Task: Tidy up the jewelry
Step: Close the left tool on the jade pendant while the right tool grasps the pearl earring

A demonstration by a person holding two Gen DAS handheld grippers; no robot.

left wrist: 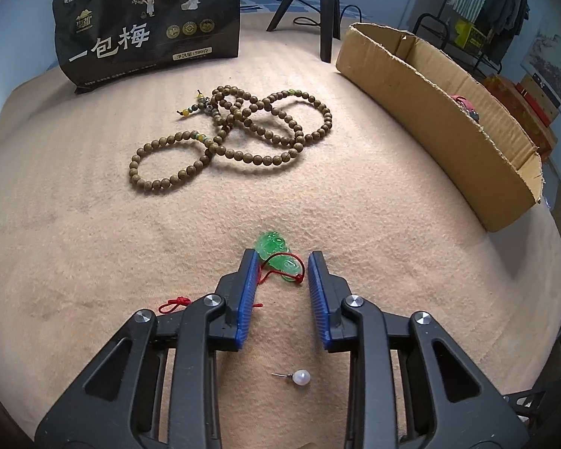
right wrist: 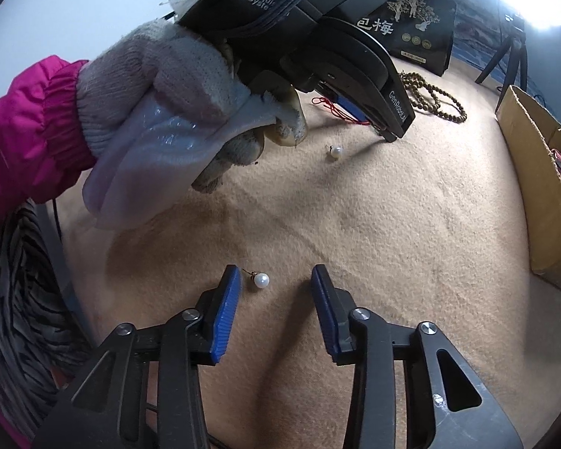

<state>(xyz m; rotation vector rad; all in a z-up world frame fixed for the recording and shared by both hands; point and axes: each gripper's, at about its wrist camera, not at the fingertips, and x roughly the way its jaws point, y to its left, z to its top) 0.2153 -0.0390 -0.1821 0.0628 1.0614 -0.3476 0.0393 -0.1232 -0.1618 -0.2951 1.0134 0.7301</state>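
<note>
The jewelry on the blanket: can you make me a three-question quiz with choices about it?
1. Where is the green pendant?
A. in the cardboard box
B. between the left tongs
C. on the black bag

2. How many pearl earrings show in the right wrist view?
A. one
B. two
C. four

3. The right tongs are:
A. open, pads off the pearl
B. shut on beads
C. holding a ring

Answers: 1 B, blue pads flank it. 2 B, a second pearl lies farther off. 3 A, a gap shows around the pearl.
</note>
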